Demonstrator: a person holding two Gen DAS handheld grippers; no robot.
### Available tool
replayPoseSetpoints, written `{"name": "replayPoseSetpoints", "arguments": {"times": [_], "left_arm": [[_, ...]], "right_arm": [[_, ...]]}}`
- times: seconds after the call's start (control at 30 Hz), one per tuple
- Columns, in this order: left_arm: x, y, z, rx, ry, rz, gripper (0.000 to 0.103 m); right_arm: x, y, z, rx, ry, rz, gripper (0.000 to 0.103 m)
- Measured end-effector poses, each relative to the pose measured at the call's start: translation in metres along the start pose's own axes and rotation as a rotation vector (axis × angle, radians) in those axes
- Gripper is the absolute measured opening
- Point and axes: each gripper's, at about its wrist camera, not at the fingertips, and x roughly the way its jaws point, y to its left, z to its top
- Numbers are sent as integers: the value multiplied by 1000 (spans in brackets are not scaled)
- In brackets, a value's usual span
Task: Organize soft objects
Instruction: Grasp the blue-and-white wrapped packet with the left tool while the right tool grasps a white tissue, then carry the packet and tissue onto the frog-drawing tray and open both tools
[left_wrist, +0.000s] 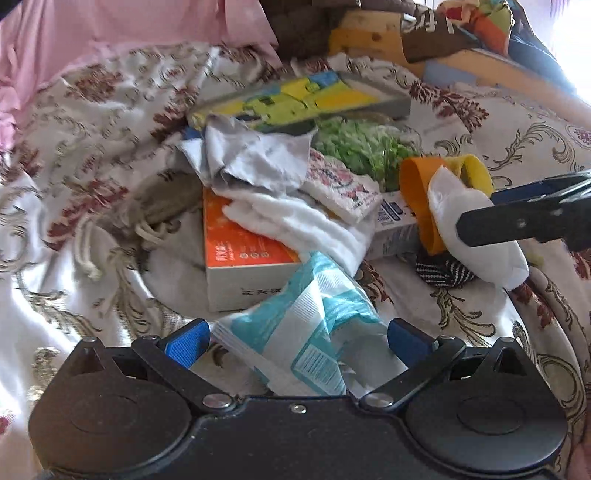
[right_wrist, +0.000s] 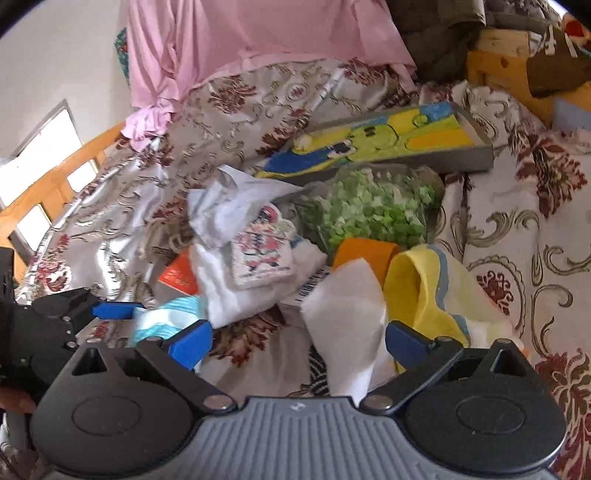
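Observation:
A pile of soft things lies on a floral bedspread (left_wrist: 92, 122). My left gripper (left_wrist: 295, 339) is open, with a teal-and-white plastic packet (left_wrist: 317, 325) lying between its blue fingers (left_wrist: 186, 345). My right gripper (right_wrist: 297, 341) is open around a white cloth (right_wrist: 347, 317); in the left wrist view its black finger (left_wrist: 517, 221) lies against that cloth (left_wrist: 476, 236). A yellow-and-orange cloth (right_wrist: 424, 288) lies just beyond. A white fluffy cloth (left_wrist: 295, 218), a grey cloth (left_wrist: 251, 151) and a floral tissue pack (left_wrist: 343, 188) sit in the pile.
An orange box (left_wrist: 240, 251), a bag of green pieces (right_wrist: 369, 210), a grey tray with a colourful picture (right_wrist: 388, 144), a drawstring pouch (left_wrist: 162, 203) and a striped item (left_wrist: 443, 273) lie around. Pink fabric (right_wrist: 258, 37) hangs behind. Wooden bed frame (right_wrist: 495, 62) stands at the back right.

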Motion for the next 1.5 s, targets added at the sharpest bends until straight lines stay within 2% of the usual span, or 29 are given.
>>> {"name": "replayPoseSetpoints", "arguments": {"times": [0.07,0.23,0.57,0.6,0.63,0.67,0.83,0.9,0.93,0.97,1.03,1.2,1.33,1.5], "left_arm": [[6,3,3,-16,14,-34,99],[13,4,5,-61,28,-85,90],[3,-6,-2,-78,-15,-81,74],[2,-7,-2,-80,-19,-79,70],[2,-7,-2,-82,-23,-83,52],[2,-8,0,-83,-17,-84,46],[2,-4,-1,-145,-24,-91,49],[0,1,-1,-195,-26,-110,56],[-2,4,-2,-221,-37,-114,65],[-3,6,-2,-242,-47,-115,68],[-3,10,-3,-277,-52,-119,67],[1,15,-3,-320,-33,-119,50],[1,18,-5,-347,-36,-109,47],[-2,13,-7,-350,-44,-116,47]], "right_arm": [[6,-1,-1,-7,15,-29,92],[11,1,-5,-30,31,-51,85],[8,21,-9,-152,25,-70,67],[9,20,-9,-152,30,-74,67],[9,20,-9,-149,35,-79,67],[10,19,-9,-145,38,-80,67],[10,22,-11,-173,34,-80,58],[10,26,-13,-200,34,-81,57],[11,28,-13,-210,35,-84,54],[11,29,-14,-218,38,-86,51],[14,29,-14,-221,48,-93,49],[18,29,-15,-224,63,-104,49],[20,29,-16,-235,62,-138,48],[23,29,-17,-236,66,-162,53]]}}
